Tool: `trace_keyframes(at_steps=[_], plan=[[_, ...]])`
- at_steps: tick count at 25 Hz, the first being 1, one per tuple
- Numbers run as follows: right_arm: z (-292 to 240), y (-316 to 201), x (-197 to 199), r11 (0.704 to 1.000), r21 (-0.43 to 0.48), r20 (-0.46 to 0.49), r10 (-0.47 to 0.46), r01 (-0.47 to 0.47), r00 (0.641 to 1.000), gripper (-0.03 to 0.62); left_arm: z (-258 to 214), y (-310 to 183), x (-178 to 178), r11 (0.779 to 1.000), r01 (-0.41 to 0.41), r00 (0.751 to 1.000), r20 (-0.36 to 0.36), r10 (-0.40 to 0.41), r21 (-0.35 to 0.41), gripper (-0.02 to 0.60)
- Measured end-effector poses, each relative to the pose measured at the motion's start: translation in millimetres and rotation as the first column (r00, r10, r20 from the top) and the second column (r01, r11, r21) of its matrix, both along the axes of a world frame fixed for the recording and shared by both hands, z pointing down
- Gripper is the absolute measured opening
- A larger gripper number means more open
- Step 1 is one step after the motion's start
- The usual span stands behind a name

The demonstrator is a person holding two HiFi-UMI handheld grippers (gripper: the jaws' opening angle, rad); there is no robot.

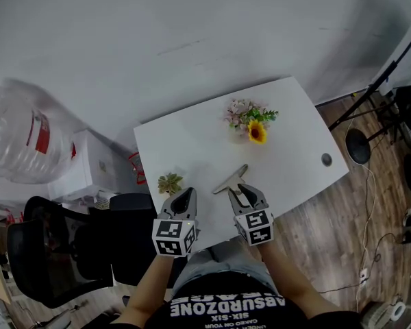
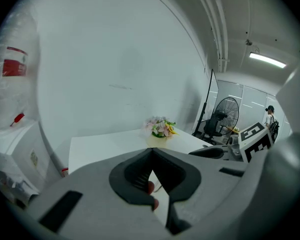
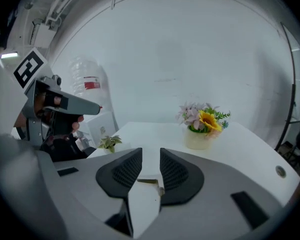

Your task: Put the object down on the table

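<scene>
A flat grey metal scraper [image 1: 231, 179] is in my right gripper [image 1: 245, 189], which is shut on it above the front edge of the white table [image 1: 192, 142]. In the right gripper view the pale blade [image 3: 142, 204] sits low between the dark pads, and the right gripper [image 3: 151, 156] has a narrow gap at its tips. How firmly the pads press is hard to see. My left gripper [image 1: 187, 194] hangs beside it to the left, shut, with nothing in it. Its tips meet in the left gripper view [image 2: 151, 151].
A pot of flowers with a sunflower [image 1: 250, 123] stands at the table's back. A small green succulent [image 1: 170, 182] sits near the front left corner, close to my left gripper. A black office chair [image 1: 55, 252] and a water bottle [image 1: 20, 139] are at the left, a fan base [image 1: 359, 146] at the right.
</scene>
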State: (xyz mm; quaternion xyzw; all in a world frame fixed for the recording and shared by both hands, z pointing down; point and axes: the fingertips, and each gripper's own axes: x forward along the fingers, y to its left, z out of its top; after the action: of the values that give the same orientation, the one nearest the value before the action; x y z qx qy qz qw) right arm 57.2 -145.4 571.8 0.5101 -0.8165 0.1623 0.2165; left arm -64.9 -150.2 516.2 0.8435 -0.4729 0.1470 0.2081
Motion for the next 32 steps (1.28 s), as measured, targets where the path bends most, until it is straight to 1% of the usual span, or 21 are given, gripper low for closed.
trace_keyframes(at_steps=[3,7,11,19,32], plan=[[-13,8,2,0.999,0.019,0.009,0.033,-0.033,0.999,0.046,-3,7,3,1.0,-0.015,1.0,-0.003,0.015,0.006,0.005],[-25,22,-3,0.998,0.022,0.022,0.05,-0.051,0.998,-0.002,-8,17,2,1.0,-0.027,1.0,-0.012,0.027,0.013,0.005],[-37,35,-12,0.999,0.038,0.043,0.032,-0.034,0.999,-0.003,-12,28,2,0.999,-0.038,0.999,-0.02,0.039,0.019,0.005],[-55,56,-26,0.997,0.078,0.03,0.016,-0.018,0.999,-0.003,-19,53,6,0.997,-0.067,0.997,-0.025,0.068,0.032,0.005],[-62,73,-33,0.997,0.081,0.033,0.013,-0.015,0.999,-0.003,-28,76,14,0.995,-0.085,0.995,-0.044,0.087,0.051,0.005]])
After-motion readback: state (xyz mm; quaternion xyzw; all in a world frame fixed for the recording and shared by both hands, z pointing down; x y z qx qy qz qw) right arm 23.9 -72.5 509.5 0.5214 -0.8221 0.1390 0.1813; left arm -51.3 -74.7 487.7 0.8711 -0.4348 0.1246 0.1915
